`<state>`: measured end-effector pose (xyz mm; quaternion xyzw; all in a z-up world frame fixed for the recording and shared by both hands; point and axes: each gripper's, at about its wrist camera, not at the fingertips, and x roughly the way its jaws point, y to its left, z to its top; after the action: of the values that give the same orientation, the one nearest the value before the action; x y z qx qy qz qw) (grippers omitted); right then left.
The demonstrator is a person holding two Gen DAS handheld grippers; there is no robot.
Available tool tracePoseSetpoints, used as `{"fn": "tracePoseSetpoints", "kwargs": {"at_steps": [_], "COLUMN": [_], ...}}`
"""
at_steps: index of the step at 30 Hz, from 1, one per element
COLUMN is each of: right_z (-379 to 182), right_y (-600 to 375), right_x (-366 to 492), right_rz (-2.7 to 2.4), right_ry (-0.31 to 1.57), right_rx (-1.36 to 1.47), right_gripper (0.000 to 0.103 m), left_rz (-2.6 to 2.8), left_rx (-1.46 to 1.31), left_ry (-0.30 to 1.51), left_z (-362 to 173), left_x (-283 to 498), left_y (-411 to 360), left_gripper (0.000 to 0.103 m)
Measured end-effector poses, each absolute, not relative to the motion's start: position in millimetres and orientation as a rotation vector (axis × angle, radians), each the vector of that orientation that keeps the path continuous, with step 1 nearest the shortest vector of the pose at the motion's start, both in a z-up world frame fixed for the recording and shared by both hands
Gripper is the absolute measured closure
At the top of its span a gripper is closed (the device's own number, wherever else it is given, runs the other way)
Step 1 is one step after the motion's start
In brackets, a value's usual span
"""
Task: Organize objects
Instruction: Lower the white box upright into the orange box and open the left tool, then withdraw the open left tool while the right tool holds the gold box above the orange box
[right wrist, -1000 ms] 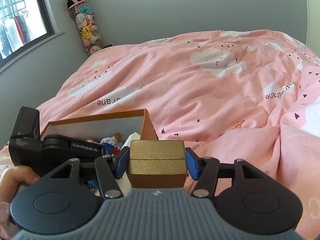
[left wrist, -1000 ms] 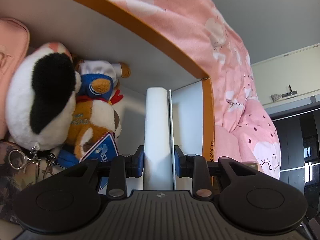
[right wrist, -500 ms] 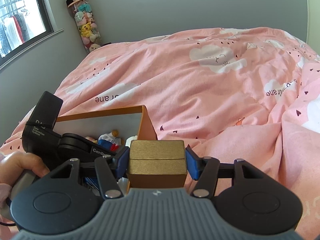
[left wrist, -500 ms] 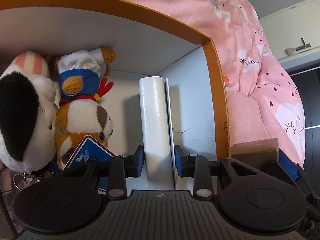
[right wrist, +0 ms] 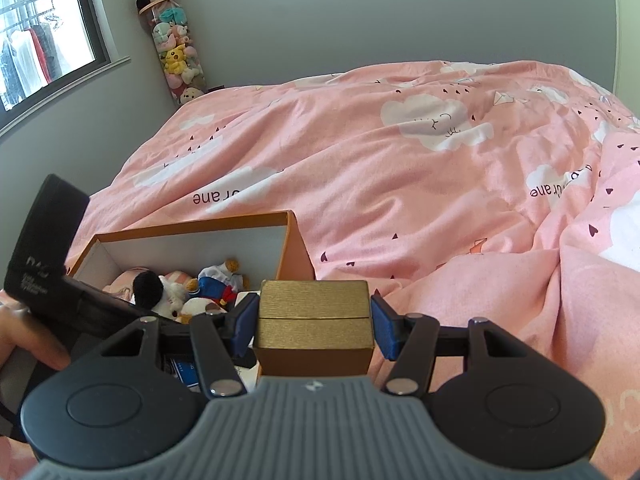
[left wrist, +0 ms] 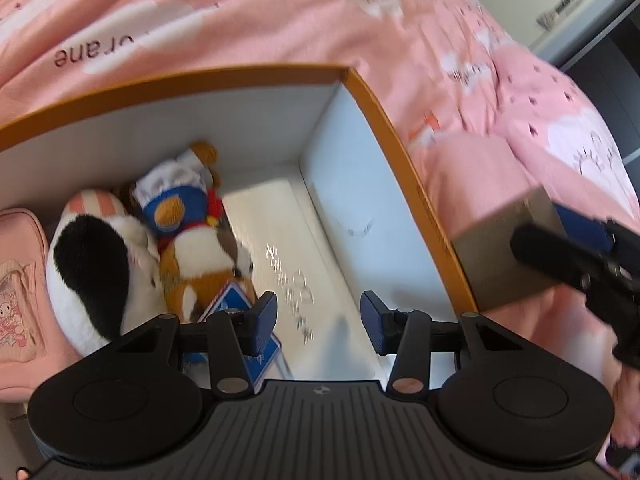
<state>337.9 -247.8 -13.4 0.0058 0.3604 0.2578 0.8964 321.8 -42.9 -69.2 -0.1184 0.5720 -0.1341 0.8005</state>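
An orange storage box [left wrist: 384, 112] with white inner walls sits on the pink bed; it also shows in the right wrist view [right wrist: 192, 232]. Inside lie a black-and-white plush [left wrist: 92, 272], a brown plush in blue [left wrist: 192, 240], a pink pouch [left wrist: 20, 300] and a flat white box [left wrist: 288, 264] along the right wall. My left gripper [left wrist: 318, 322] is open and empty just above the white box. My right gripper [right wrist: 314, 326] is shut on a gold box [right wrist: 314, 320], held just outside the orange box's right wall; the gold box also shows in the left wrist view [left wrist: 504, 256].
The pink cloud-print duvet [right wrist: 400, 168] covers the bed around the box. A clear tube of small plush toys [right wrist: 176, 56] stands in the far corner by a window [right wrist: 40, 40]. A white cabinet [left wrist: 580, 4] stands beyond the bed.
My left gripper has opened and let go of the white box, which now lies flat in the orange box, and it has pulled back and up. The right gripper has held the gold box nearly still.
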Motion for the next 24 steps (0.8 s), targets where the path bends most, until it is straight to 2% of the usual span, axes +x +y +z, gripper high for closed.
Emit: {"fn": "tracePoseSetpoints", "kwargs": {"at_steps": [6,10,15,20,24], "right_z": [-13.4,-14.0,-13.4,-13.3,-15.4], "right_y": [-247.8,-247.9,-250.0,-250.2,-250.8], "right_x": [337.4,336.4,336.4,336.4,337.3], "right_rz": [0.535,0.533,0.535,0.535,0.533], "right_ry": [0.748,0.75,0.754,0.754,0.766], "right_rx": [0.01,0.011,0.018,0.018,0.02], "right_gripper": [0.042,0.042,0.042,0.042,0.042], "left_rz": [-0.375,-0.423,-0.425,-0.398,-0.396], "left_rx": [-0.101,-0.241,-0.334,-0.308,-0.249], "left_ry": [1.387,1.555,1.68,1.711,1.667], "left_z": [-73.4,-93.3,-118.8,-132.6,-128.1], "left_x": [316.7,327.7,341.1,344.8,346.3], "left_y": [-53.1,-49.1,-47.7,-51.1,-57.4], "left_gripper": [0.049,0.049,0.05,0.05,0.06]}}
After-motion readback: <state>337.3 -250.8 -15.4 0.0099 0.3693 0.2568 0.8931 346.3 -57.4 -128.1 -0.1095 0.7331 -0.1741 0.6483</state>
